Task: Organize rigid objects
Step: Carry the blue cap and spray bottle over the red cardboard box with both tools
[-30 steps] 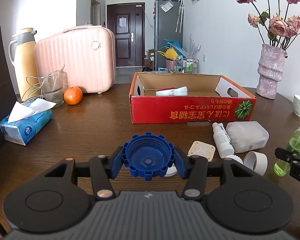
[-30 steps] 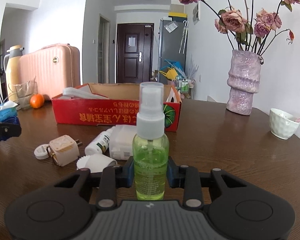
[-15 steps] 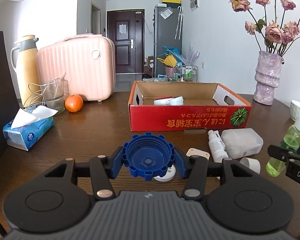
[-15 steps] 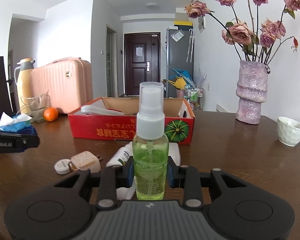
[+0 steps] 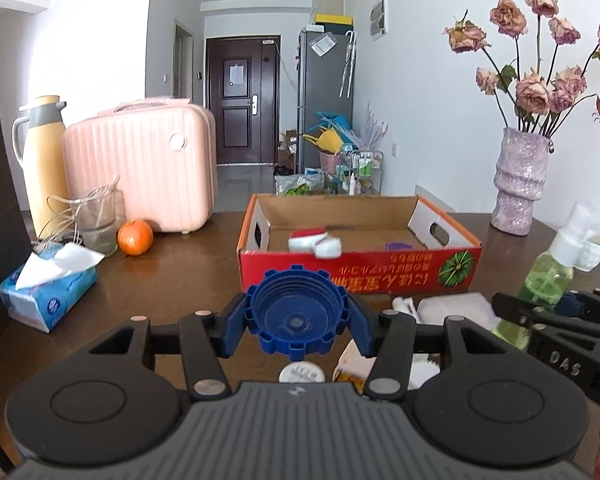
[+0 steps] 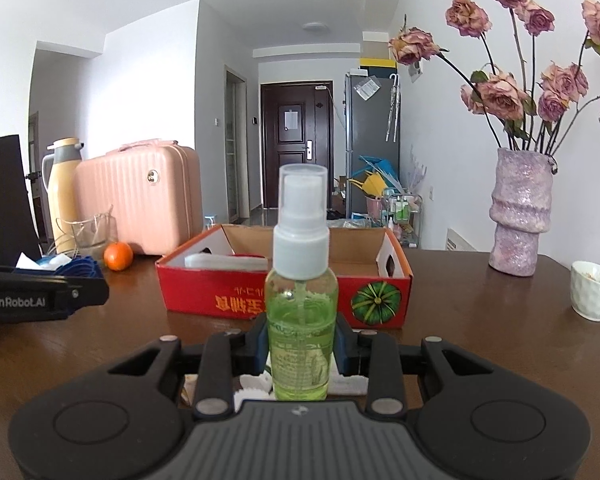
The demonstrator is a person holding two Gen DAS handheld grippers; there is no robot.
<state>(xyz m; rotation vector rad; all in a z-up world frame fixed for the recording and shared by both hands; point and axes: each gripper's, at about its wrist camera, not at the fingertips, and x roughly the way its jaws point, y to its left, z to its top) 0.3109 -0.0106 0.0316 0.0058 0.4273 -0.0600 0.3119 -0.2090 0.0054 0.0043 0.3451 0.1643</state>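
Change: both tools have risen since a second ago; the small items on the desk now sit lower, partly hidden under the tools, and the box interior shows more.
Blue cap: held above the desk, open side toward the camera, clamped between the left tool pads.
Green spray bottle: upright, gripped at its body by the right tool.
Red cardboard box: just beyond both tools, holding a white-and-red item.
Far left: orange, tissue pack, pink suitcase.
Far right: vase, white cup.
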